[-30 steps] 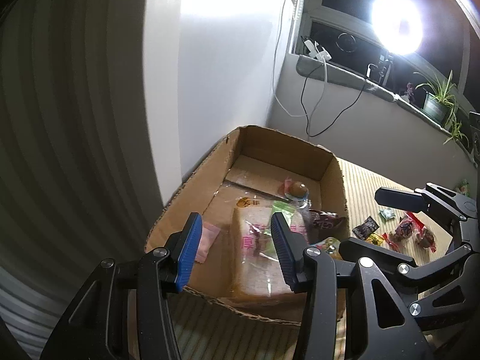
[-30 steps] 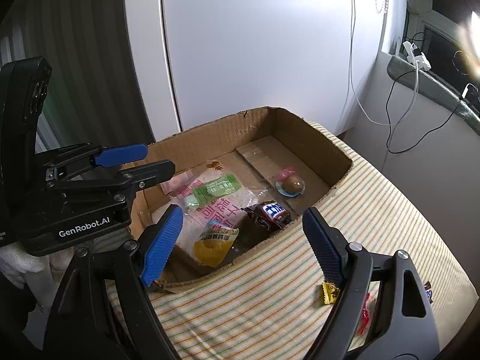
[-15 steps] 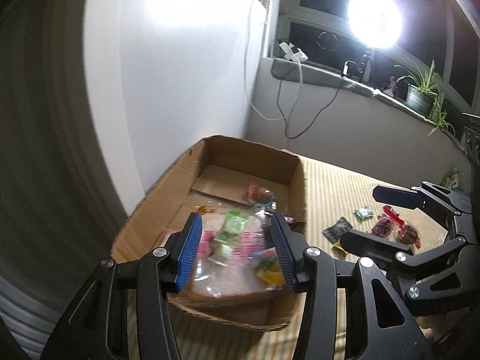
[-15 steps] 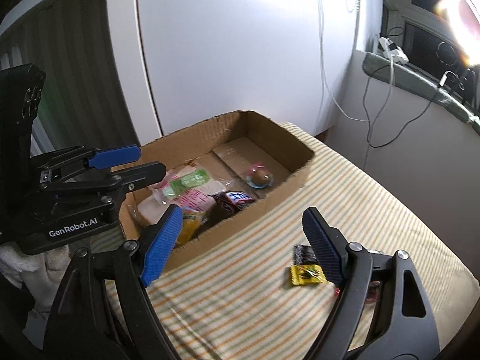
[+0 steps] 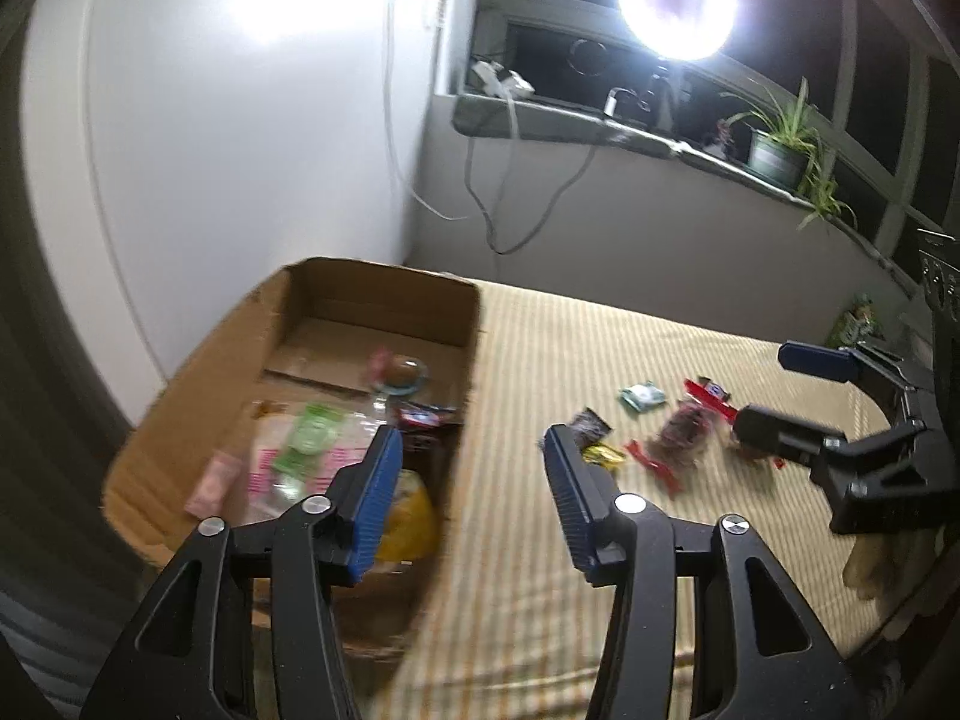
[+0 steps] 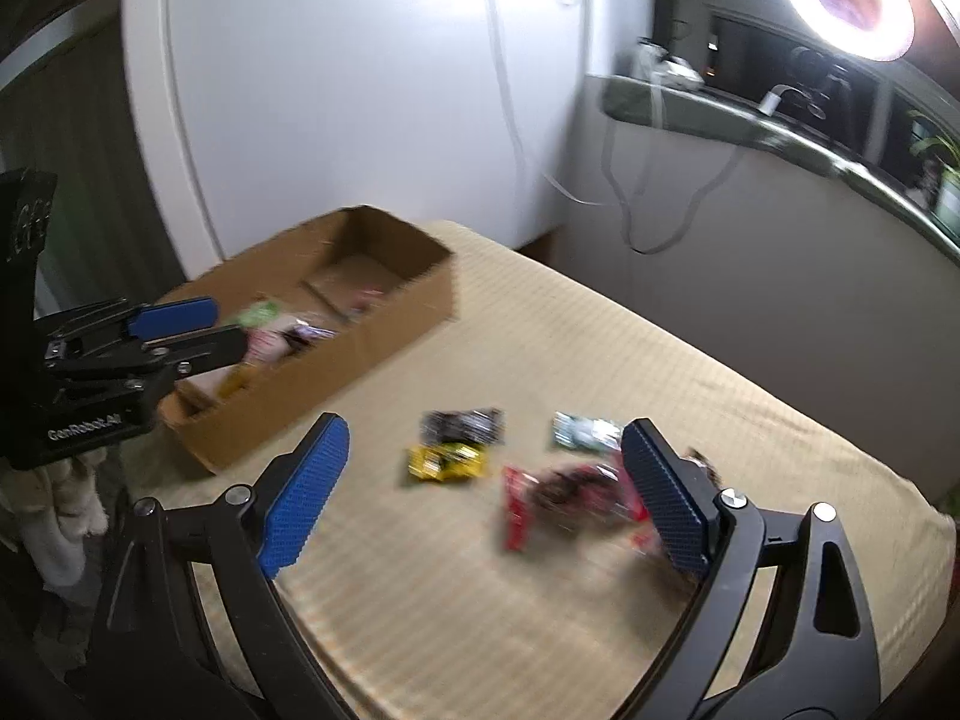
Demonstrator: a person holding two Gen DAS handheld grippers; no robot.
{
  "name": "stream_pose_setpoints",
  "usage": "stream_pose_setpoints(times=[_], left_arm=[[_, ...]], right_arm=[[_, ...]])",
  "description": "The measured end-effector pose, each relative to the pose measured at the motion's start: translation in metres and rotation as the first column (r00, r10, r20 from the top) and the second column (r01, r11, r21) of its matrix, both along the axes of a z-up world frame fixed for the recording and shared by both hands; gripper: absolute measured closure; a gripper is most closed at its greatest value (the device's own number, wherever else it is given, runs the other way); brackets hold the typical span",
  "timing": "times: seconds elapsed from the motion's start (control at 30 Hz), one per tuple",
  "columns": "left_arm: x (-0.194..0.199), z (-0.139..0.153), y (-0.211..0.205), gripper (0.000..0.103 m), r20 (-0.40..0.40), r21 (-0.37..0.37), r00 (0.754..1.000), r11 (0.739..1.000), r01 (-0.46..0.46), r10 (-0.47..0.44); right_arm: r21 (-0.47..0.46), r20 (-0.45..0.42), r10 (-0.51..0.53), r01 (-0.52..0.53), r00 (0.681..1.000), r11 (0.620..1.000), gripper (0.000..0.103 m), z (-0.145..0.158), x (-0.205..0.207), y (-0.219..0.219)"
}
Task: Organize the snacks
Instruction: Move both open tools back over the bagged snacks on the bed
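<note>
An open cardboard box [image 5: 336,306] [image 6: 384,324] stands at the left of the striped cloth and holds several snacks, among them a bagged bread [image 5: 300,450]. Loose snacks lie on the cloth to its right: a black packet [image 6: 462,425], a yellow packet [image 6: 447,462], a green packet [image 6: 585,431] and a red packet [image 6: 558,495]. My left gripper [image 5: 468,492] is open and empty above the box's right wall. My right gripper [image 6: 486,495] is open and empty, hovering over the loose snacks; it also shows in the left wrist view [image 5: 798,396].
A white cabinet [image 6: 360,90] stands behind the box. A grey windowsill [image 5: 600,132] carries cables, a ring light [image 5: 678,0] and a potted plant [image 5: 780,150]. The cloth's front edge [image 6: 540,678] drops off near me.
Both grippers have swung right, from over the box toward the loose snacks on the cloth. Both stay open and empty. The now frames are motion-blurred.
</note>
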State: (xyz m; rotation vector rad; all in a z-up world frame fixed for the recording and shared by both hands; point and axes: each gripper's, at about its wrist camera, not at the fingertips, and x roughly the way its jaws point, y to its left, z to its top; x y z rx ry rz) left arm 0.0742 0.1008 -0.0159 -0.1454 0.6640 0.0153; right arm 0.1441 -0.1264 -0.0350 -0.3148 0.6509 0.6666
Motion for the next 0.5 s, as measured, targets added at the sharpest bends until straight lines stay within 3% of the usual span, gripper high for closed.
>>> stream_pose_setpoints(times=[0.5], left_arm=[[0.023, -0.019, -0.069, 0.049, -0.050, -0.008, 0.984, 0.985, 0.171, -0.171]], right_arm=[[-0.040, -0.055, -0.152, 0.150, 0.987, 0.988, 0.008, -0.026, 0.028, -0.092]])
